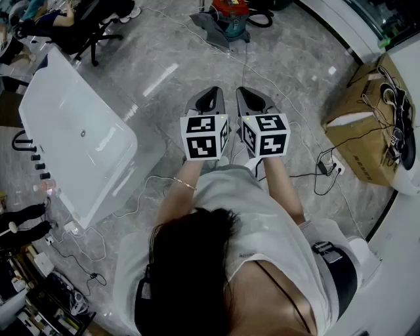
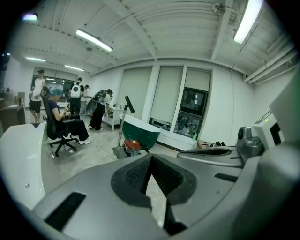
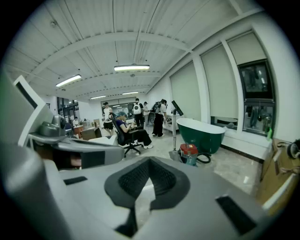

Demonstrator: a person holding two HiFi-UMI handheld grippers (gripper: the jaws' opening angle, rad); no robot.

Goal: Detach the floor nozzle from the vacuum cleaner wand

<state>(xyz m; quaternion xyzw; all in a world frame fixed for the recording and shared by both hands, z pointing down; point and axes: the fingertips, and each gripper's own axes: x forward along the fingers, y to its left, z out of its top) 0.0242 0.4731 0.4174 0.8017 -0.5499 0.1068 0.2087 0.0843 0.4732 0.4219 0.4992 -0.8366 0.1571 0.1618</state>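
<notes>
The left gripper [image 1: 209, 95] and right gripper [image 1: 256, 95] hung side by side, fingers closed on nothing, pointing at the floor nozzle [image 1: 211, 29] far off beside the red vacuum cleaner [image 1: 231, 12], likely because no approach had begun.

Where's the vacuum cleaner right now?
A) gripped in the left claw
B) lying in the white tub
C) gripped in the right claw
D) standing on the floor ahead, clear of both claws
D: the vacuum cleaner stands on the floor ahead; left claw and right claw are shut, empty.
</notes>
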